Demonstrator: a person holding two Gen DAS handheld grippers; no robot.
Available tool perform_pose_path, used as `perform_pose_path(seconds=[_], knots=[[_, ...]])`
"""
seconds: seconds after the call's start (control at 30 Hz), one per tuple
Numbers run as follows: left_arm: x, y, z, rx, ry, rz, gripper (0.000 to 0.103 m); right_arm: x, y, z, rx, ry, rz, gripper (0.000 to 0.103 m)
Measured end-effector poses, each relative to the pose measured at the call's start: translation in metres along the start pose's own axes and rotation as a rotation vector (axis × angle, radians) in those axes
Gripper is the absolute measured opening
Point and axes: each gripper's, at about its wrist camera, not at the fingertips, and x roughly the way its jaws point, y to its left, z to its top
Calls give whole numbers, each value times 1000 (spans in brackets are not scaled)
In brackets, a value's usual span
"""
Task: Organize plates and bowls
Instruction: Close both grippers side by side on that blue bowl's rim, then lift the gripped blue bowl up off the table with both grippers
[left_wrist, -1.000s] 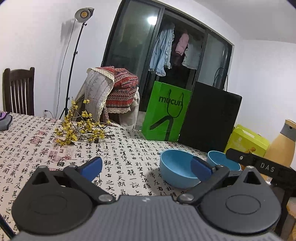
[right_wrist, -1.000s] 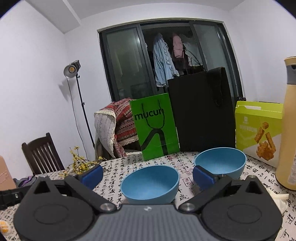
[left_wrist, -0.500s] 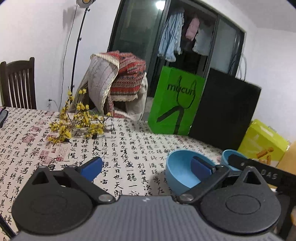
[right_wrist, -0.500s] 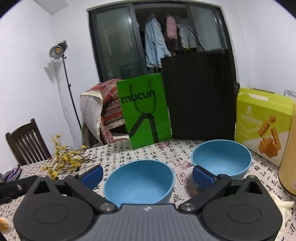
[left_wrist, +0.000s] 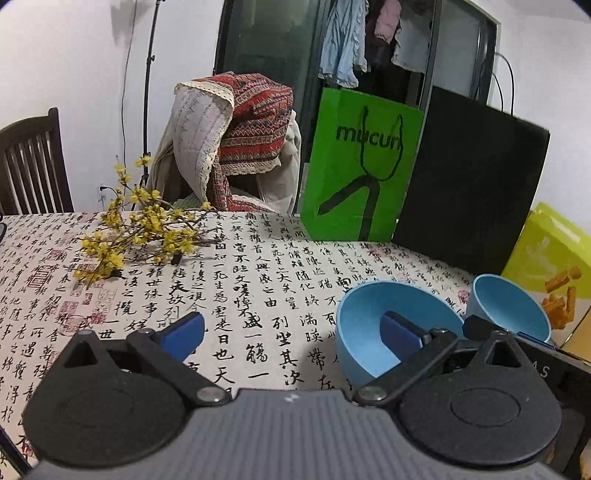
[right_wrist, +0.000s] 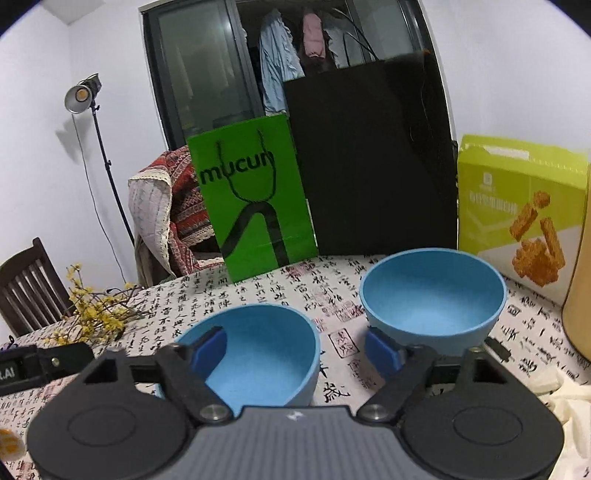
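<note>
Two blue bowls stand on a calligraphy-print tablecloth. The near bowl sits left of the far bowl. My left gripper is open; its right finger shows in front of the near bowl, its left finger over bare cloth. My right gripper is open; its left finger overlaps the near bowl's left rim, its right finger sits between the two bowls. No plates are in view.
A green paper bag, a black bag and a lime snack box stand at the table's back. Yellow flower sprigs lie at the left. A tan bottle stands at the right. A chair draped with cloth stands behind.
Both grippers have moved forward and tilted down toward the bowls. The near bowl now sits between the right gripper's fingers; both grippers stay open.
</note>
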Motion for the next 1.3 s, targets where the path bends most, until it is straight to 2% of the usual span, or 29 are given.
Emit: perform_pose_path(seconds=[0.1,0.2,0.6,0.73,0.8,0.87,1.03,1.2,1.3], knots=[[10,-6,-1,7,13,-4,103,6,-1,-4,2,4,2,74],[20,-11,-3,15,26,4,103,11,-1,-8,-12,5,-10,64],[57,-13,-5,22,118,46,88,26,0,-15,-29,33,-27,41],[63,-15,-7,22,137,33,78,30,3,-17,-41,41,-38,35],[64,-17,-9,30,138,32,76,32,2,-17,-38,47,-38,32],[64,-18,-11,44,136,21,69,34,1,-18,-33,53,-39,26],[64,-20,-12,42,140,-16,55,36,1,-19,-29,58,-35,20],[65,-22,-13,47,144,-45,45,36,0,-19,-14,61,-26,19],[64,-24,-14,56,145,-73,32,36,0,-20,-13,58,-25,19]])
